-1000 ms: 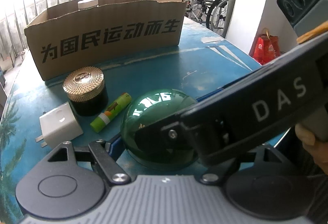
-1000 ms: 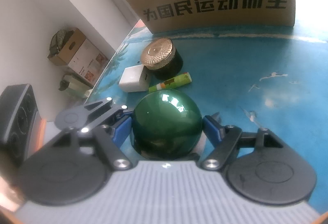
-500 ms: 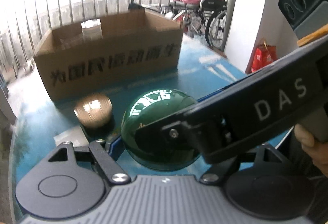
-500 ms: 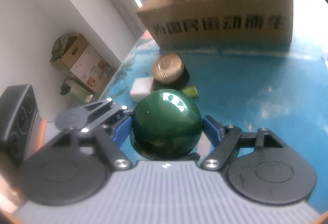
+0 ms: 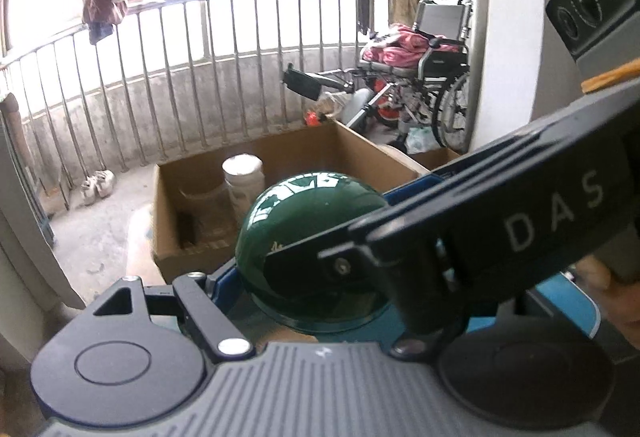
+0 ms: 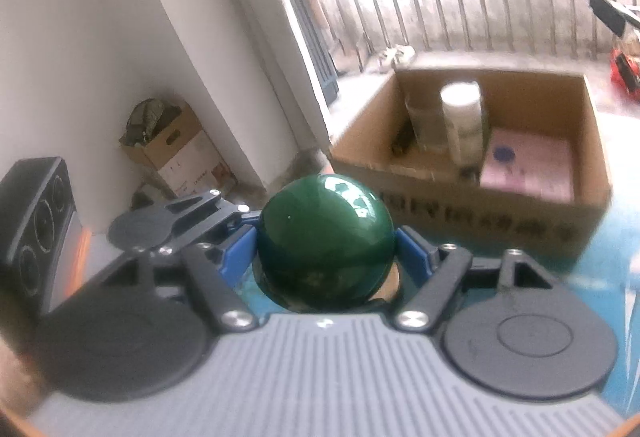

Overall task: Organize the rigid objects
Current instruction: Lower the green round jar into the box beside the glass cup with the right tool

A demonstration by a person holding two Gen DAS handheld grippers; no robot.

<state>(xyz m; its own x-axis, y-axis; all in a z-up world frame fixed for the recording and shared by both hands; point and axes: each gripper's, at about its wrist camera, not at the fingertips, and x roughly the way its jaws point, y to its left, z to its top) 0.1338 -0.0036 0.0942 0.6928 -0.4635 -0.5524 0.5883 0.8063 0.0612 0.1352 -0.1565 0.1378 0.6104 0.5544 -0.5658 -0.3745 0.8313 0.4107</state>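
A glossy dark green ball [image 5: 308,237] [image 6: 326,241] is held in the air between both grippers. My left gripper [image 5: 316,257] is shut on the green ball. My right gripper [image 6: 326,249] is also shut on it, its blue pads [image 6: 412,249] pressed to both sides. The right gripper's black body [image 5: 500,221] crosses the left wrist view. The open cardboard box [image 6: 584,221] [image 5: 168,221] stands just beyond and below the ball. It holds a white-capped bottle [image 6: 462,121], a clear jar [image 6: 424,125] and a pink flat box [image 6: 528,165].
The blue table top [image 6: 624,277] shows under the box. A metal balcony railing [image 5: 200,77] and a wheelchair [image 5: 436,65] stand behind. A white wall [image 6: 120,37], a floor carton [image 6: 176,145] and a black speaker [image 6: 36,221] are at the left.
Both grippers have lifted the green ball off the table and carried it up and toward the box. The jar, glue stick and white plug on the table have dropped out of view.
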